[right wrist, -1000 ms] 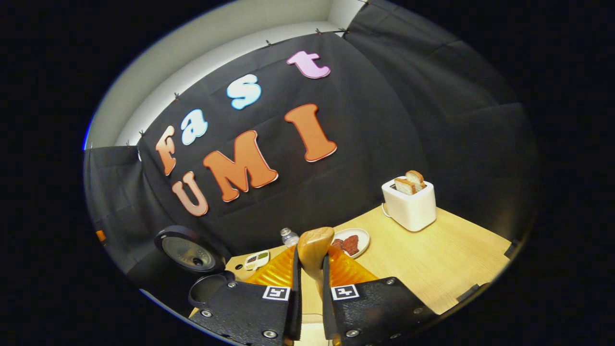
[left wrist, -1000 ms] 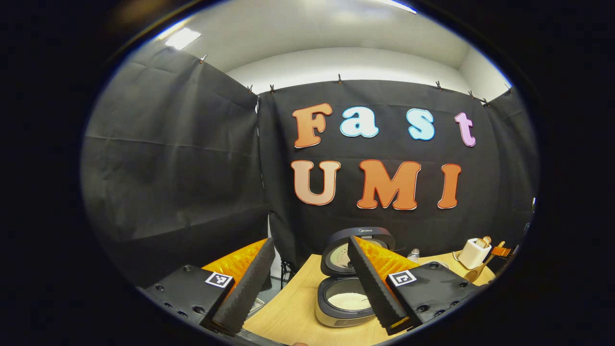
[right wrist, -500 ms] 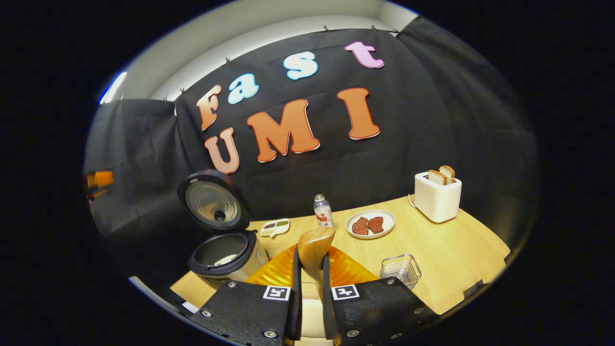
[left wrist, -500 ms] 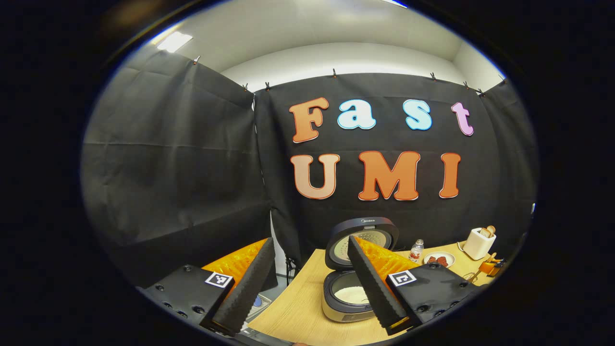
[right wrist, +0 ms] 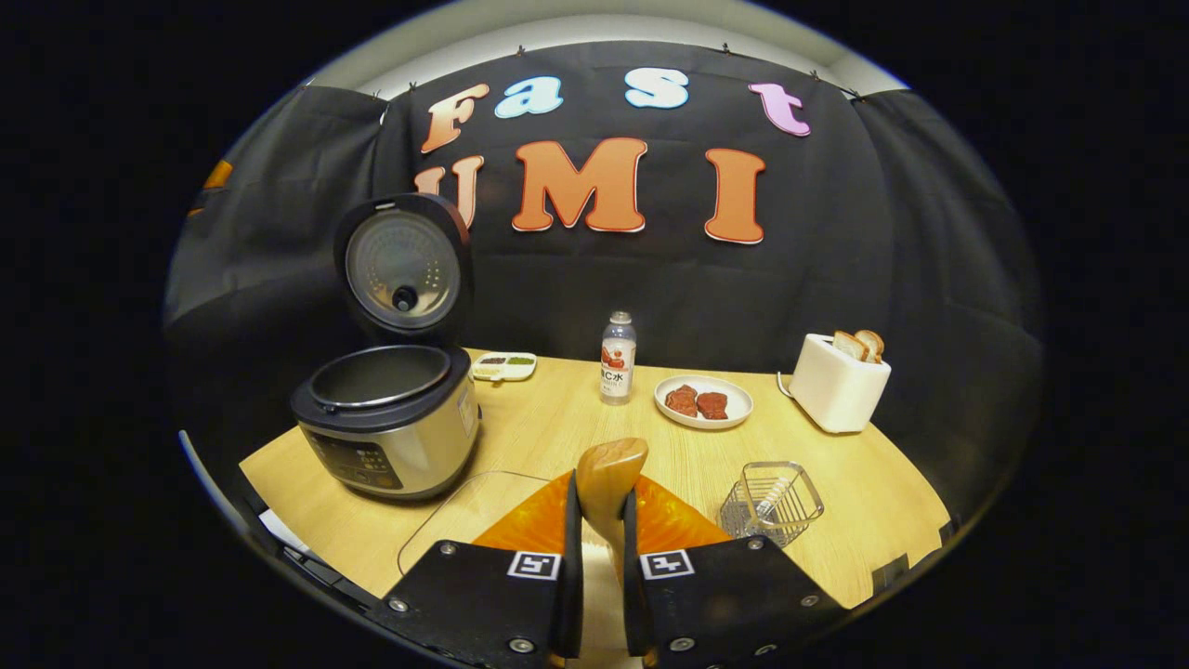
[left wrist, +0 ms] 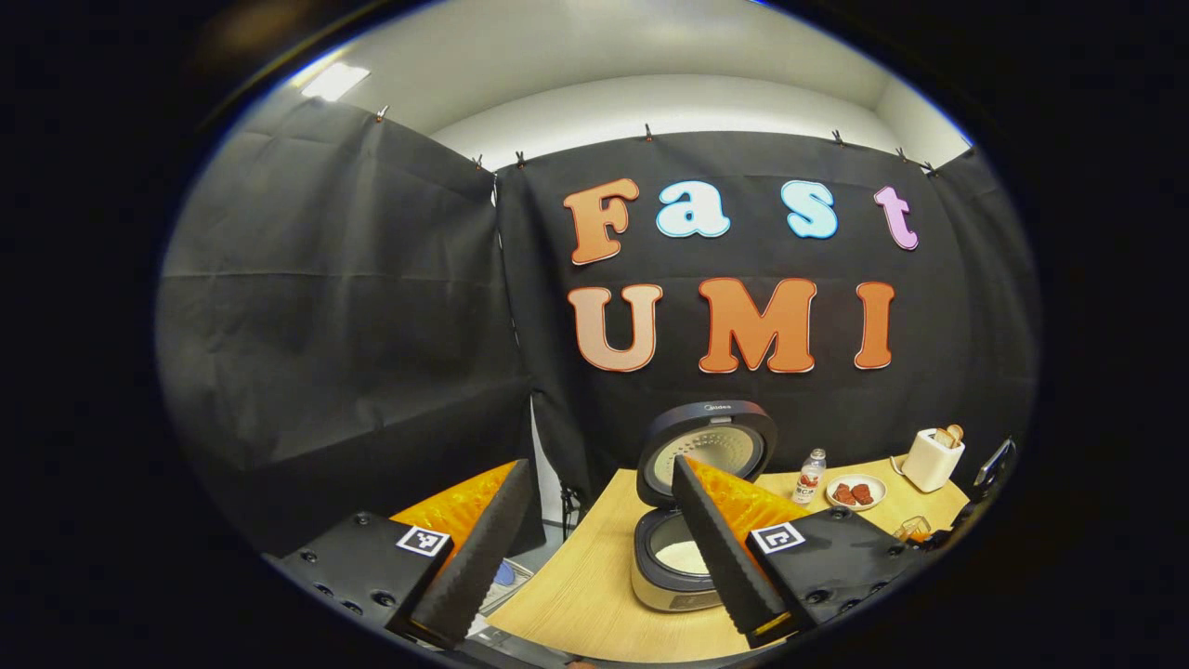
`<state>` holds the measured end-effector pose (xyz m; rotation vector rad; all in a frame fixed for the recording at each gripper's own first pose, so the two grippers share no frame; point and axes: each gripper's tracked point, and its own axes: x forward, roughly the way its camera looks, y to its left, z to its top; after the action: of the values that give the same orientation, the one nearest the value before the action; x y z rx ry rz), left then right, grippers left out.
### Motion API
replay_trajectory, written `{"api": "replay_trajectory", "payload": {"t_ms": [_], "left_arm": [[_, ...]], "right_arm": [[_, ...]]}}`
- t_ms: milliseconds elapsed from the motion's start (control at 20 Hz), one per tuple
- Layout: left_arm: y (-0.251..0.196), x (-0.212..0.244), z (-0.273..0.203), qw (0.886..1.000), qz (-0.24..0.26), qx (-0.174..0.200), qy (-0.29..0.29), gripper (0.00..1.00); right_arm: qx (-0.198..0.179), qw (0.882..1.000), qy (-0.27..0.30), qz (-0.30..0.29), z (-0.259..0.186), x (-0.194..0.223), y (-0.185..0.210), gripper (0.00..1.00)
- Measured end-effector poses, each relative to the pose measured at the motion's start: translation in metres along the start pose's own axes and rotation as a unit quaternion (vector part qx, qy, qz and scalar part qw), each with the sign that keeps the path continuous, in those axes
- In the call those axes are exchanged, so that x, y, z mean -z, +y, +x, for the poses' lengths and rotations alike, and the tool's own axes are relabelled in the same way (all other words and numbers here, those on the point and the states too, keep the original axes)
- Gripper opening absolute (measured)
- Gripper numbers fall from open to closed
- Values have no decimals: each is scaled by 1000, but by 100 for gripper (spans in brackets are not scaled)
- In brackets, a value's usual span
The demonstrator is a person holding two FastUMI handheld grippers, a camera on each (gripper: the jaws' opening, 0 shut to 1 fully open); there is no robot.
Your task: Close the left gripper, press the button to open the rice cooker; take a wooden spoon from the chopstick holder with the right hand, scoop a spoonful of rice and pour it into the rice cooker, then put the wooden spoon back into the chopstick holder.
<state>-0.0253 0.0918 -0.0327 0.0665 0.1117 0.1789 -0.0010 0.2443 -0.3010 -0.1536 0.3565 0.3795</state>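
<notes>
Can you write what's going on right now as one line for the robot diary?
stage: returning spoon | right gripper: shut on wooden spoon | left gripper: jaws open | rice cooker: lid up | chopstick holder: ahead

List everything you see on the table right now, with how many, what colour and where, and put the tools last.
rice cooker: one, silver and black, lid up, table's left side
small dish: one, white, behind the cooker
bottle: one, clear with red label, back centre
plate: one, white, holding two reddish pieces, right of the bottle
toaster: one, white, two bread slices in it, far right
wire holder: one, metal, front right
glass tray: one, clear, front, beside the cooker
table: one, light wood
wooden spoon: one, tan, gripped in the right tool
right tool: shut on the spoon
left tool: open, holding nothing
</notes>
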Motion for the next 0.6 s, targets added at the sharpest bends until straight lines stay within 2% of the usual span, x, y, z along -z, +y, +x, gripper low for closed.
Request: {"api": "replay_trajectory", "payload": {"t_ms": [150, 400, 600], "left_arm": [[2, 2, -1, 1000, 8, -4, 3, 100], [6, 9, -2, 1000, -2, -5, 11, 100], [15, 13, -2, 1000, -10, -12, 17, 100]], "right_arm": [[10, 1000, 0, 10, 2, 4, 3, 17], [-7, 1000, 6, 24, -2, 7, 20, 17], [-43, 993, 16, 110, -3, 2, 41, 17]]}}
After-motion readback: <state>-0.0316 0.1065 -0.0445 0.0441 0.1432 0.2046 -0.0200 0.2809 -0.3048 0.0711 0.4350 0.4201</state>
